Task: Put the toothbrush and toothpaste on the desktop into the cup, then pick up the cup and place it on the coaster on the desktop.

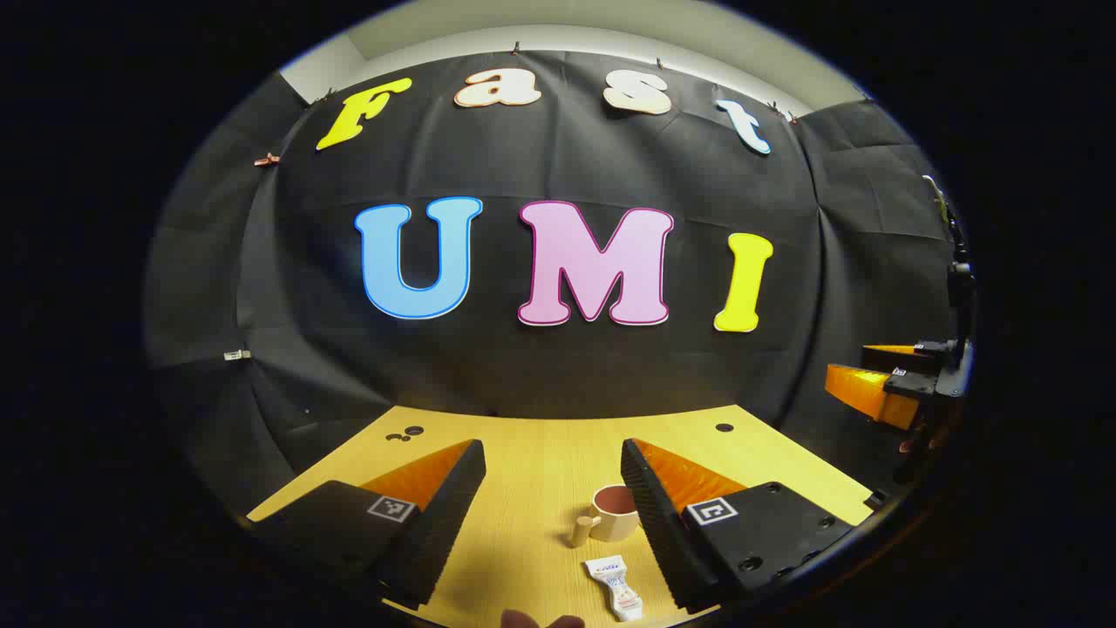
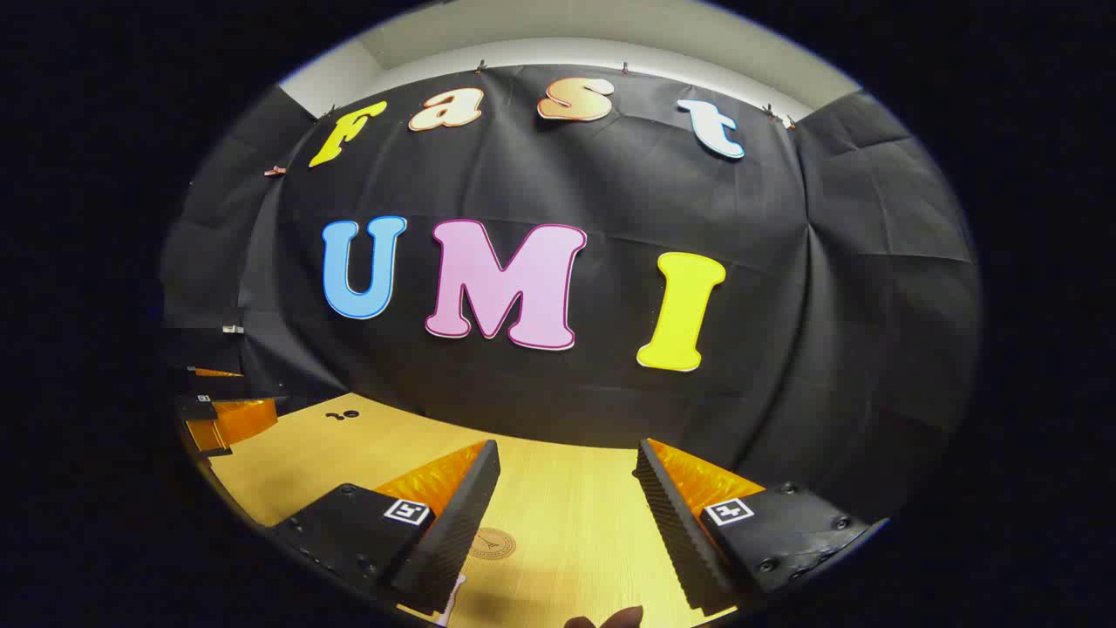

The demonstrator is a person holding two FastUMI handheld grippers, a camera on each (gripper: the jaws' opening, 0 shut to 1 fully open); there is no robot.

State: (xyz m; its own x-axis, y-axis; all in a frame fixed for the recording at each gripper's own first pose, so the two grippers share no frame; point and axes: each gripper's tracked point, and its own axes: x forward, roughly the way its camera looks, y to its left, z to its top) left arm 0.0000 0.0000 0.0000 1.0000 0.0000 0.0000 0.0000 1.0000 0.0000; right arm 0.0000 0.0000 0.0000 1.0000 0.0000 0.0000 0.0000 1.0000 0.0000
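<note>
A black cloth wall closes off the far side of the booth, with a strip of pale ceiling above it, and a light wooden desktop (image 1: 540,471) runs up to its foot.

From the left gripper view, the left gripper (image 1: 551,515) hangs above the near part of the desktop with its two black ribbed fingers spread wide — nothing between them but bare wood. The cup (image 1: 615,513), cream outside and dark reddish inside, stands upright just beside the inner edge of the right-hand finger, its stubby handle sticking out to the left. Nearer than the cup lies the toothpaste (image 1: 615,586), a small white tube flat on the wood, apart from the cup and from both fingers. Far off at the right edge, the other gripper's orange-backed fingers show in the air beyond the desktop's side.

From the right gripper view, the right gripper (image 2: 565,515) also stands wide open over the desktop, holding nothing. The coaster (image 2: 493,543), a round tan disc nearly the colour of the wood, lies flat just beside the left-hand finger, partly tucked behind it. A sliver of something white pokes out at the finger's near end — too little shows to tell what it is.
</note>
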